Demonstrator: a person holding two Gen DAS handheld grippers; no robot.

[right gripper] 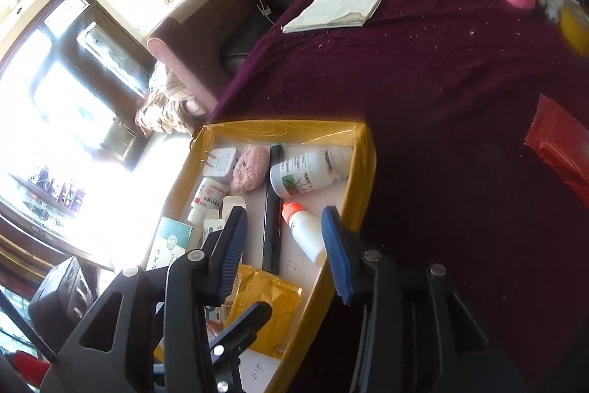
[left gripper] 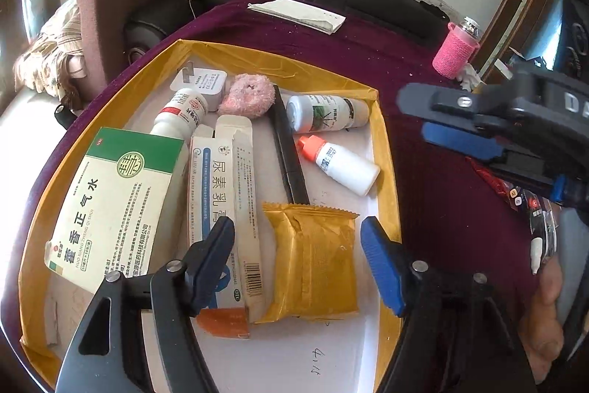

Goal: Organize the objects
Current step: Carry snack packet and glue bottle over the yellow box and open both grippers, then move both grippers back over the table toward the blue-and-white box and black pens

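Yellow-walled tray [left gripper: 386,150] sits on the purple-covered bench [left gripper: 441,172], under both sets of jaws. Inside, ahead of the left gripper [left gripper: 298,260], whose jaws are spread wide and empty, lie a green-and-white box [left gripper: 114,205], a yellow packet [left gripper: 313,264] and a small orange-capped bottle [left gripper: 338,164]. That bottle lies between the right gripper [right gripper: 283,253] jaws, also wide, holding nothing.

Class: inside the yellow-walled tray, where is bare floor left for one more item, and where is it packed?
Free: the near strip of tray floor below the yellow packet, and a smaller patch between the dropper bottle and that packet. Packed: the left side, where the green box, white carton and pill bottle touch.
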